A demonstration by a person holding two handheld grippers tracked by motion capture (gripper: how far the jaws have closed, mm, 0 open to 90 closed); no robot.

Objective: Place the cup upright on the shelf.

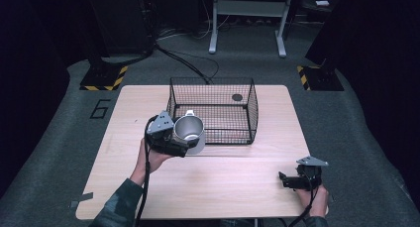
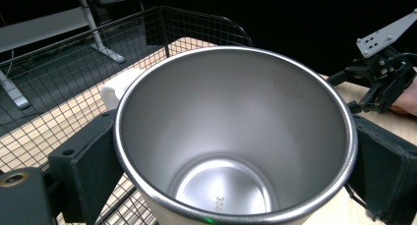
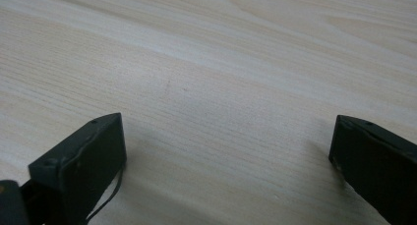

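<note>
A steel mug (image 1: pixel 189 132) with a white outside is held off the wooden table (image 1: pixel 223 187), just outside the front left corner of a black wire basket (image 1: pixel 223 123). My left gripper (image 1: pixel 188 140) is shut on the mug (image 2: pixel 236 136); one jaw presses each side of its rim, and I look straight into its empty inside. My right gripper (image 1: pixel 285 181) rests low at the table's front right, a hand behind it, open. In the right gripper view its jaws stand wide apart over bare wood (image 3: pixel 221 63). It is also seen far off in the left gripper view (image 2: pixel 346 92).
A small dark disc (image 1: pixel 237 97) lies on the basket's floor at the back right. The basket mesh (image 2: pixel 59 72) rises close behind the mug. Beyond the table, stand bases with yellow-black tape (image 1: pixel 101 78) and white desk legs (image 1: pixel 214 38) sit on the grey floor.
</note>
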